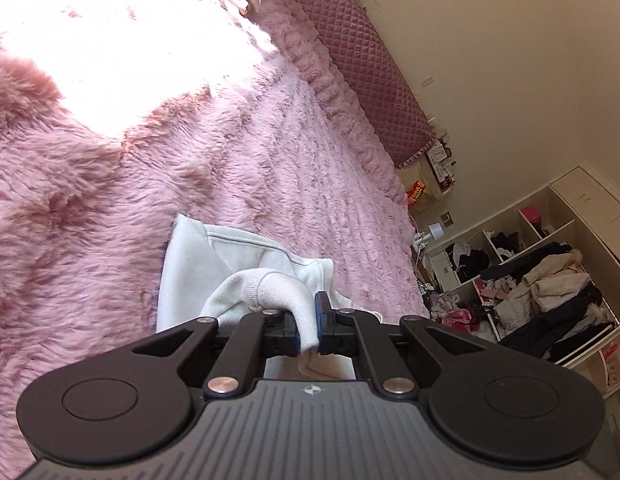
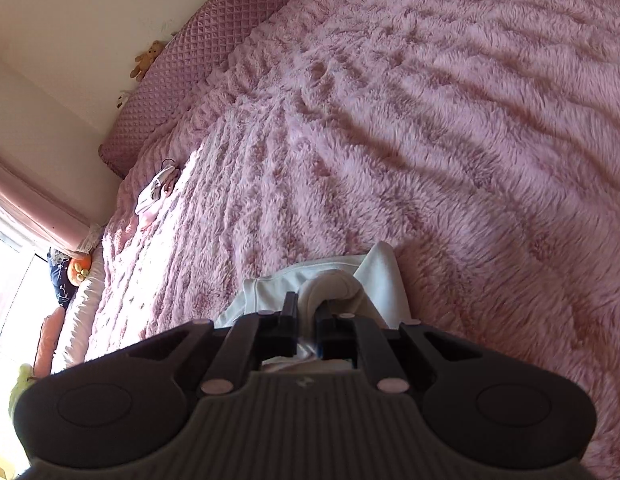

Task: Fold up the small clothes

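Left wrist view shows my left gripper (image 1: 307, 328) pinched tight on the white top (image 1: 197, 264); my right gripper (image 2: 307, 322) pinches its other side. It hangs over the pink blanket (image 1: 249, 160). I should lower both hands evenly, so it lands flat.

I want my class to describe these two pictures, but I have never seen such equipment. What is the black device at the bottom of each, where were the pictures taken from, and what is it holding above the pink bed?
Each black device is a hand-held gripper with two fingers; a person carries one in each hand, so there is no robot arm. Each picture comes from a wide-angle camera mounted on its gripper, looking forward along the fingers. The left gripper is shut on a white garment, pinching a ribbed part. The right gripper is also shut on white cloth, probably the same garment. Below lies a fluffy pink blanket covering a bed. Another small pinkish garment lies farther away on it.
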`<state>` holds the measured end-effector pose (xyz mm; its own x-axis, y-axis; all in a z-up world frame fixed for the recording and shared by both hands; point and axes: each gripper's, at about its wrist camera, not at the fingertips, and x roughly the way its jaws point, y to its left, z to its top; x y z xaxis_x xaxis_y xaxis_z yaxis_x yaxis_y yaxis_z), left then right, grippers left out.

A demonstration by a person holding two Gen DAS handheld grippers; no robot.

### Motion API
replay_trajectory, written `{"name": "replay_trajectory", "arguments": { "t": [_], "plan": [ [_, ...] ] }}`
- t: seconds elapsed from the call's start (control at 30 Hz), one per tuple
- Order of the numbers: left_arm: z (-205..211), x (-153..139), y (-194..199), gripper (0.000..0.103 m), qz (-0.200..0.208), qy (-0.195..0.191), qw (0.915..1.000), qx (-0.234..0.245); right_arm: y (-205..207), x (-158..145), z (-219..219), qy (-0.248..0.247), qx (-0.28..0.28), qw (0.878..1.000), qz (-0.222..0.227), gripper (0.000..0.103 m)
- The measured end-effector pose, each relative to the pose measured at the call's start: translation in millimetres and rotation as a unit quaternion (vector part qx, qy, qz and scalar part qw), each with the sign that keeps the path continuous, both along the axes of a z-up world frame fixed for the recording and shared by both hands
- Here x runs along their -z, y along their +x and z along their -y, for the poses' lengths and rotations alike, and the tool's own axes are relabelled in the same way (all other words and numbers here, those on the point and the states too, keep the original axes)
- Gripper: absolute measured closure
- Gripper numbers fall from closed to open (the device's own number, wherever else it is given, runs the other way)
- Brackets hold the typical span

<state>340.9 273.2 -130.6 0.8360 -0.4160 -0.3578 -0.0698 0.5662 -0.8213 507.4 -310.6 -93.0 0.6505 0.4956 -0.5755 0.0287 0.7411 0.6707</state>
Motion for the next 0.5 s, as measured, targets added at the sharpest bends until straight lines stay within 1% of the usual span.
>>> {"name": "replay_trajectory", "arguments": {
  "t": [0.1,0.2,0.23,0.27,0.3,0.33,0.37,0.4,0.43,0.47,0.5],
  "plan": [
    [-6,17,7,0.097,-0.019,-0.001,0.9998,-0.003,14,19,-5,-0.007,0.003,1.0,-0.011,0.101],
    [-10,23,10,0.094,-0.037,-0.01,0.9993,-0.002,22,33,-4,-0.004,0.005,1.0,-0.022,0.1],
    [-14,24,12,0.088,-0.047,-0.019,0.9987,-0.003,25,37,-3,-0.004,0.003,1.0,-0.027,0.1],
    [-17,23,13,0.086,-0.052,-0.028,0.9983,-0.004,26,38,-1,-0.001,0.006,1.0,-0.029,0.099],
    [-20,20,14,0.085,-0.056,-0.032,0.9979,-0.001,26,38,1,0.01,0.011,0.999,-0.029,0.091],
    [-23,13,15,0.084,-0.059,-0.026,0.9979,-0.001,25,35,4,0.021,0.012,0.999,-0.028,0.081],
    [-26,3,15,0.084,-0.053,-0.017,0.9985,-0.005,23,31,7,0.028,0.016,0.999,-0.023,0.076],
    [-31,-9,9,0.081,-0.041,-0.004,0.9991,-0.015,18,23,11,0.029,0.025,0.999,-0.007,0.064],
    [-37,-19,2,0.073,-0.028,0.002,0.9993,-0.026,12,15,15,0.022,0.029,0.999,0.008,0.055],
    [-44,-28,-6,0.066,-0.016,0.002,0.9992,-0.036,6,6,19,0.016,0.027,0.999,0.022,0.054],
    [-49,-35,-16,0.064,-0.007,-0.001,0.9991,-0.042,0,-1,24,0.015,0.022,0.999,0.034,0.055]
  ]
}}
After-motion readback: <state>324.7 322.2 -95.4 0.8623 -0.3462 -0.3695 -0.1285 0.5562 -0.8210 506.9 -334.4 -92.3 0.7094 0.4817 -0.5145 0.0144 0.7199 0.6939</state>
